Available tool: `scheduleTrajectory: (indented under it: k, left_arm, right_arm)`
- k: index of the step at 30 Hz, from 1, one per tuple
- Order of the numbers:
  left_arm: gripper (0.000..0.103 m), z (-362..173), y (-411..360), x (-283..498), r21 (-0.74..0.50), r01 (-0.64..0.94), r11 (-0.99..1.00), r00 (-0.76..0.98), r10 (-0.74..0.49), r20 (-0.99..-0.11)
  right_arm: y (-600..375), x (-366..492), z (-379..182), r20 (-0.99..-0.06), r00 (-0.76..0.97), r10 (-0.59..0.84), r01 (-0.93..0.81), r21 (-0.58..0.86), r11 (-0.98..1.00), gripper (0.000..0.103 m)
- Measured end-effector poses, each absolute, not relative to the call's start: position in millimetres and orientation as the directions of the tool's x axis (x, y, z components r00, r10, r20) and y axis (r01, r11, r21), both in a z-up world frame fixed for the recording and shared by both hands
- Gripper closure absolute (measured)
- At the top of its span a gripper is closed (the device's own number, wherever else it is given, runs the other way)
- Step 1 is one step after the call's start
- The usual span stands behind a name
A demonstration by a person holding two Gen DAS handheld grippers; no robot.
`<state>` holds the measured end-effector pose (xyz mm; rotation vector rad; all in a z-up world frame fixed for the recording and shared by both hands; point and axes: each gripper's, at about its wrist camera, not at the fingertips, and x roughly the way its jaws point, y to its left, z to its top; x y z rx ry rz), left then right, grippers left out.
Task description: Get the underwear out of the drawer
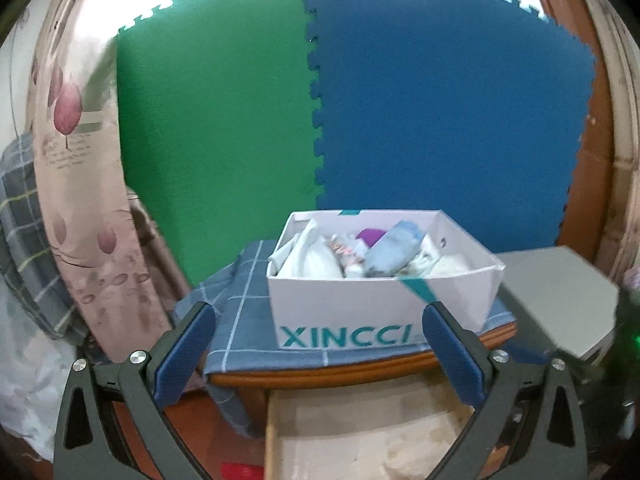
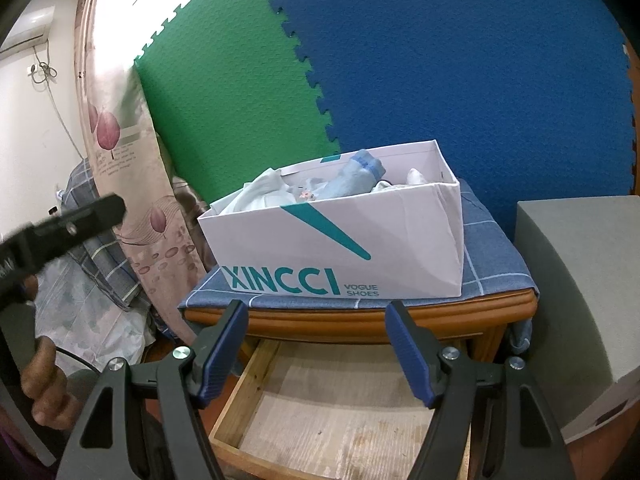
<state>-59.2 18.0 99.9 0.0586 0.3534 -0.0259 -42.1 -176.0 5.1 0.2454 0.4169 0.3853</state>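
A wooden drawer (image 2: 236, 384) stands pulled out under a small wooden table; its pale lined bottom looks bare in the right wrist view. The left wrist view shows the drawer (image 1: 270, 432) blurred, with cream patches I cannot identify. On the table a white XINCCI shoe box (image 2: 340, 240) holds folded garments, among them a light blue roll (image 2: 352, 178). My right gripper (image 2: 318, 308) is open above the drawer's back edge, with nothing between its fingers. My left gripper (image 1: 318, 310) is open wide and empty, facing the box (image 1: 380, 300). One of its black fingers (image 2: 72, 228) shows at the far left of the right wrist view.
A blue checked cloth (image 2: 492, 256) covers the table top. A grey block (image 2: 580, 300) stands right of the table. A flowered curtain (image 2: 120, 160) hangs at the left, with bedding below it. Green and blue foam mats (image 1: 440, 100) form the back wall. A person's hand (image 2: 44, 392) grips the left tool.
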Motion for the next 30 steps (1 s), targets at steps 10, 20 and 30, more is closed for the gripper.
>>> scheduleTrajectory:
  k: [10, 20, 30]
  left_arm:
    - [0.000, 104, 14, -57, 0.068, 0.040, 0.997, 0.935, -0.013, -0.355]
    - [0.000, 94, 5, -55, 0.115, 0.028, 0.993, 0.924, 0.018, -0.381]
    - [0.000, 72, 0, -50, 0.130, -0.001, 0.991, 0.909, 0.055, -0.413]
  right_arm:
    - [-182, -42, 5, -0.344, 0.843, 0.414, -0.313, 0.313, 0.897, 0.030]
    - [-190, -46, 2, -0.352, 0.841, 0.410, -0.308, 0.312, 0.899, 0.030]
    - [-215, -51, -2, -0.373, 0.841, 0.391, -0.285, 0.309, 0.907, 0.030]
